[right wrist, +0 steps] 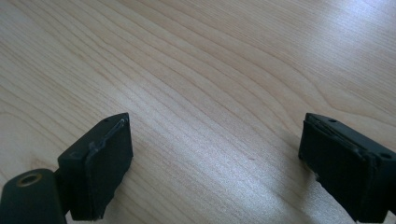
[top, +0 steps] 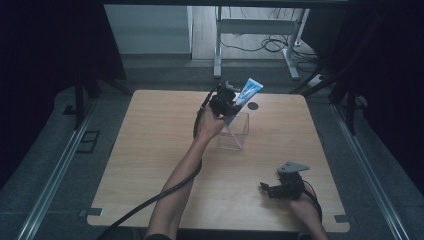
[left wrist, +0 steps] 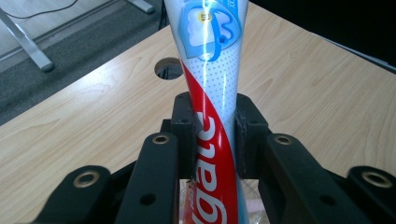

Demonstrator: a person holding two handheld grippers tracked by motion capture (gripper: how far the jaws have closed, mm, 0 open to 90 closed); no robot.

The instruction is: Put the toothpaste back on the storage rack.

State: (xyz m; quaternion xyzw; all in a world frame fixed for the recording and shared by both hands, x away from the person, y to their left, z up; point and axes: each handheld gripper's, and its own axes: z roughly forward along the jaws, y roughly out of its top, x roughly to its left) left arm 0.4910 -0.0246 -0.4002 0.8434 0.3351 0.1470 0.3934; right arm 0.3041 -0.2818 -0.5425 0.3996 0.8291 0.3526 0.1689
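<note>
Up near the far middle of the table (top: 150,150), the left gripper (top: 231,100) has its jaws clamped on a toothpaste tube (top: 246,95), squeezing it at mid-length. In the left gripper view the two black pads press into either side of the tube (left wrist: 210,116), which is red, white and blue with a printed tooth emblem near its upper part. From above, the tube slants up and to the right, its upper end raised above the tabletop and its lower end dipping toward a clear plastic box (top: 239,134) that stands just below and to the right of the hand. Whether the lower end touches the box I cannot tell.

The right gripper (top: 267,189) rests low near the front right of the table, well apart from the tube and the box. Its jaws stand wide apart with only bare wood between them, as the right gripper view shows (right wrist: 215,154).

Nothing lies between the two grippers. A round cable hole (top: 253,106) sits in the tabletop just right of the tube, also seen behind it in the left gripper view (left wrist: 168,69).

The tabletop is pale wood with fine grain and rounded corners. Grey carpet surrounds it, with metal rails (top: 55,175) running along both sides. Beyond the far edge stands a white metal frame (top: 257,35) with loose cables (top: 270,45) on a lighter floor, and dark curtains close off both sides.
</note>
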